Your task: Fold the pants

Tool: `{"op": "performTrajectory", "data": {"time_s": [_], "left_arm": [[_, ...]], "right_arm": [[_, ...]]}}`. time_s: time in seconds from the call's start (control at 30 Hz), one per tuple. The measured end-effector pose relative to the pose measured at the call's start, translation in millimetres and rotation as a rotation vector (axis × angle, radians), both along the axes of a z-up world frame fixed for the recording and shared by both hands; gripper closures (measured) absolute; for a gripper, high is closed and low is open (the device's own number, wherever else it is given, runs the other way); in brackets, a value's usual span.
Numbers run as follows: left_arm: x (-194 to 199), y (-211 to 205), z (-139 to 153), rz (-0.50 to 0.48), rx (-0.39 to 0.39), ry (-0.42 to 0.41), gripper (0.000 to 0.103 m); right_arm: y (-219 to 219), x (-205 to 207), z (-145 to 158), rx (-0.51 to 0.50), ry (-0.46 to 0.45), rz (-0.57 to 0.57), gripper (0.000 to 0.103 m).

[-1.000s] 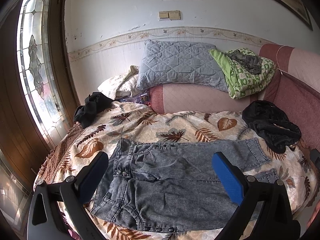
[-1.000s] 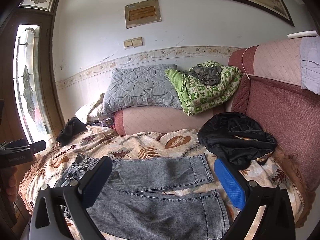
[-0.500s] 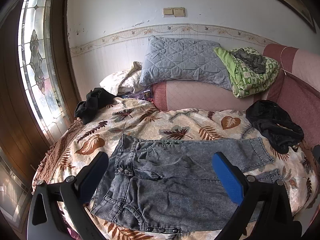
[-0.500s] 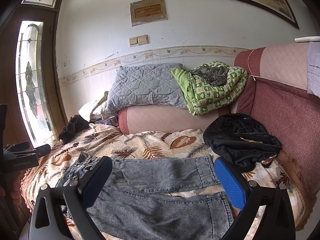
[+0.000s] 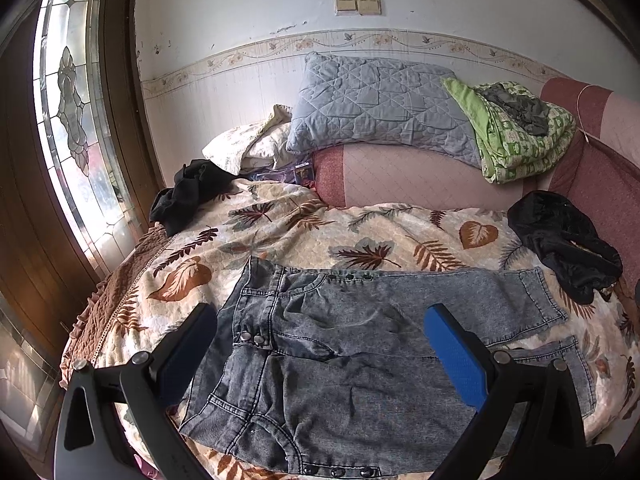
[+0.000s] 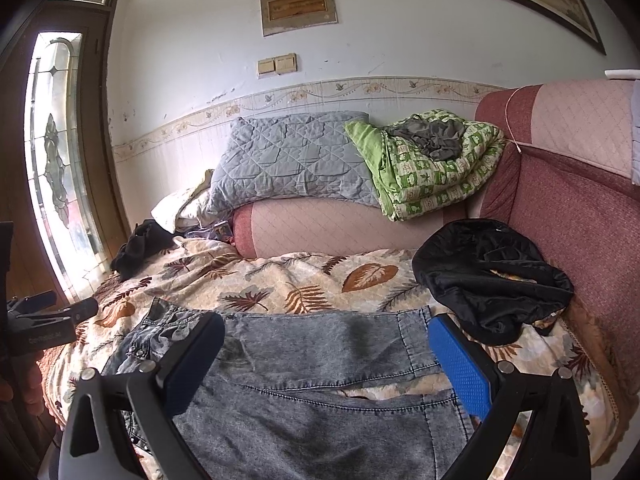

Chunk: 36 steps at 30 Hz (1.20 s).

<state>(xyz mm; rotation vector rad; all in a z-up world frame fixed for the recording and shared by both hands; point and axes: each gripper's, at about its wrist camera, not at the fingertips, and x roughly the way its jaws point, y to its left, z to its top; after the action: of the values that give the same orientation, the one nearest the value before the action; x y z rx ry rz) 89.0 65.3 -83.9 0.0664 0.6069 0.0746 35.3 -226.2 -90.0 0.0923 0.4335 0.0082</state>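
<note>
Grey acid-washed denim pants [image 5: 360, 344] lie flat on a leaf-patterned bedspread [image 5: 304, 232], waistband to the left and both short legs running right. My left gripper [image 5: 320, 344] hovers open above the waist and hip area, holding nothing. The right wrist view shows the same pants [image 6: 320, 364] from the leg end. My right gripper [image 6: 324, 360] is open over the two legs, empty, with its blue pad [image 6: 460, 364] near the far leg's hem. The left gripper [image 6: 48, 320] appears at the left edge of that view, held by a hand.
A black garment [image 5: 564, 244] lies crumpled at the right by the red sofa arm [image 6: 568, 216]. Another black garment [image 5: 188, 196] sits at the back left. A grey quilted pillow [image 5: 380, 104] and a green folded blanket [image 5: 516, 132] rest on the backrest. A stained-glass door [image 5: 72, 120] stands left.
Both grippers have pulled back and risen slightly, so the pants sit a little lower and smaller in both views. The pants have not moved. Both grippers stay open.
</note>
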Motion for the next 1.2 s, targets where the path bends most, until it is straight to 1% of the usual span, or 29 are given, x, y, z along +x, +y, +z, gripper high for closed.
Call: {"op": "performTrajectory", "data": {"time_s": [0.07,0.13,0.2,0.3,0.37,0.43,0.47,0.57,0.67,0.73,0.77,0.83,0.9,1.03,1.2], "left_arm": [[7,3,-6,-0.001,0.011,0.016,0.0],[20,9,-14,-0.027,0.011,0.057,0.0],[43,21,-27,-0.07,-0.005,0.136,0.0],[89,47,-51,-0.054,0.015,0.243,0.0],[124,67,-70,-0.014,0.059,0.303,0.0],[157,85,-87,0.014,0.084,0.357,0.0],[172,93,-96,0.027,0.093,0.382,0.0],[214,115,-122,0.048,0.06,0.466,0.0],[246,131,-140,0.057,0.024,0.514,0.0],[263,144,-148,0.076,-0.004,0.535,0.0],[271,151,-151,0.088,-0.023,0.547,0.0],[284,164,-156,0.129,-0.042,0.57,0.0],[294,174,-157,0.17,-0.035,0.569,0.0],[314,186,-160,0.174,-0.041,0.591,0.0],[334,191,-163,0.202,-0.107,0.604,0.0]], "right_arm": [[-4,8,-5,0.0,0.018,0.0,0.0],[-14,21,-10,-0.005,0.059,0.002,0.0],[-31,41,-16,-0.006,0.116,0.005,0.0],[-74,85,-32,0.054,0.245,0.003,0.0],[-107,120,-51,0.14,0.355,0.011,0.0],[-133,153,-70,0.204,0.432,-0.007,0.0],[-143,169,-80,0.229,0.456,-0.018,0.0],[-161,214,-108,0.269,0.515,-0.042,0.0],[-173,251,-140,0.303,0.564,-0.08,0.003],[-180,269,-158,0.328,0.59,-0.105,0.01],[-183,276,-164,0.338,0.595,-0.115,0.011],[-185,286,-169,0.334,0.587,-0.123,0.011],[-185,292,-170,0.311,0.581,-0.127,0.011],[-186,301,-174,0.29,0.587,-0.124,0.011],[-190,303,-176,0.296,0.577,-0.131,0.011]]}}
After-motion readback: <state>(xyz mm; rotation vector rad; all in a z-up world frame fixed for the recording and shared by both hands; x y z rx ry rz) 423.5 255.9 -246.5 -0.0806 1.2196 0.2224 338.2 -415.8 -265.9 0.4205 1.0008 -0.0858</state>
